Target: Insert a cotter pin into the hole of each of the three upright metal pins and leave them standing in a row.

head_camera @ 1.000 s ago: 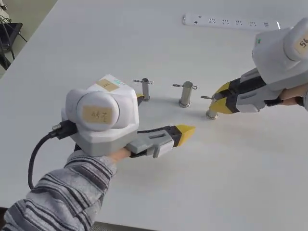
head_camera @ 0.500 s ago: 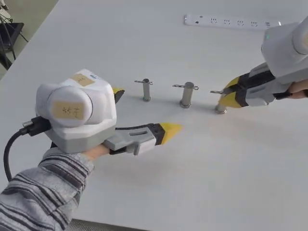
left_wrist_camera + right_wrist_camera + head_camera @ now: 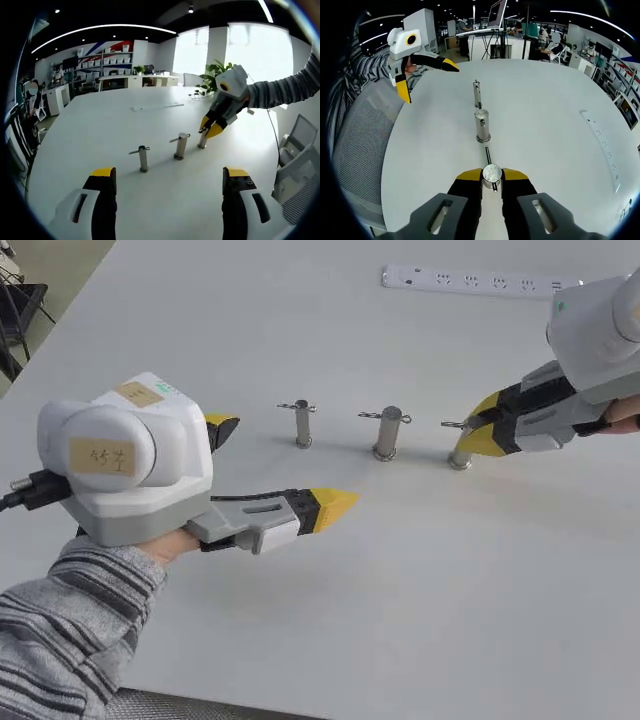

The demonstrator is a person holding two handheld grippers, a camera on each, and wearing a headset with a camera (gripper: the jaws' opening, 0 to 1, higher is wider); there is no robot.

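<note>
Two hand-held grippers work over a white surface (image 3: 400, 590), one in each of the person's hands.

The left hand-held gripper (image 3: 283, 462) hovers above the surface, near the row but touching nothing. Its two yellow-tipped jaws are spread wide and released. In the left gripper view, the left hand-held gripper (image 3: 169, 172) frames the whole row between its jaws from a distance. A grey striped sleeve (image 3: 60, 630) covers the arm behind it.

Three upright metal pins stand in a line on the surface, well apart from one another:
- the first metal pin (image 3: 303, 425) is nearest the left hand-held gripper
- the second metal pin (image 3: 386, 433) is in the middle
- the third metal pin (image 3: 460, 455) is at the right end

Three cotter pins are counted, one through the top of each:
- first cotter pin (image 3: 297, 407)
- second cotter pin (image 3: 372, 418)
- third cotter pin (image 3: 452, 425)

Each lies roughly level and pokes out sideways.

The right hand-held gripper (image 3: 472, 430) is clenched on the head of the third metal pin. In the right gripper view, its yellow jaws press against both sides of the round top (image 3: 492, 173). The third cotter pin (image 3: 488, 155) runs out ahead between them.

One white power strip (image 3: 470, 283) lies at the far edge of the surface.
</note>
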